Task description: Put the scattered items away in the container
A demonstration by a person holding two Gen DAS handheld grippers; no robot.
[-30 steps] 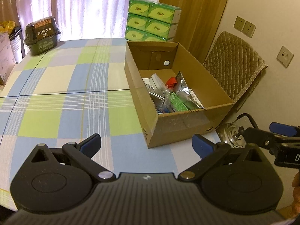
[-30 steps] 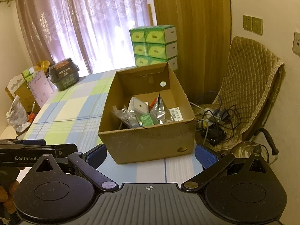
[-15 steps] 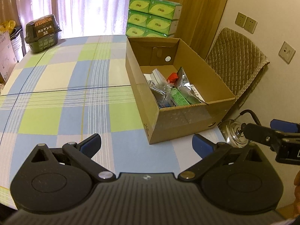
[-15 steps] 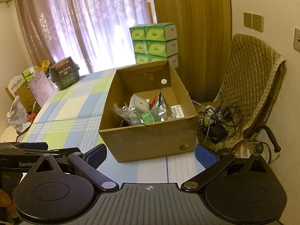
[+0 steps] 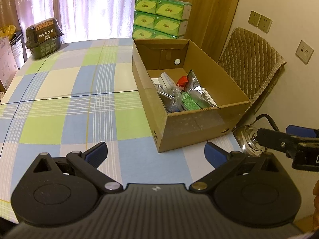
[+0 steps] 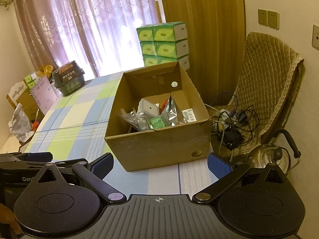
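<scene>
Both the left gripper (image 5: 155,151) and the right gripper (image 6: 160,164) hold nothing, with jaws spread wide. The scattered items (image 5: 180,95) lie inside the cardboard box (image 6: 159,149), which stands at the table (image 5: 59,99) edge. A careless push could slide it toward the kettle (image 6: 267,156). The room to the left is free.

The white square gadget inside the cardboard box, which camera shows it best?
The right wrist view: the white square gadget shows its whole top face above the clutter in the cardboard box. In the left wrist view only a sliver of it peeks out beside the red item.
</scene>
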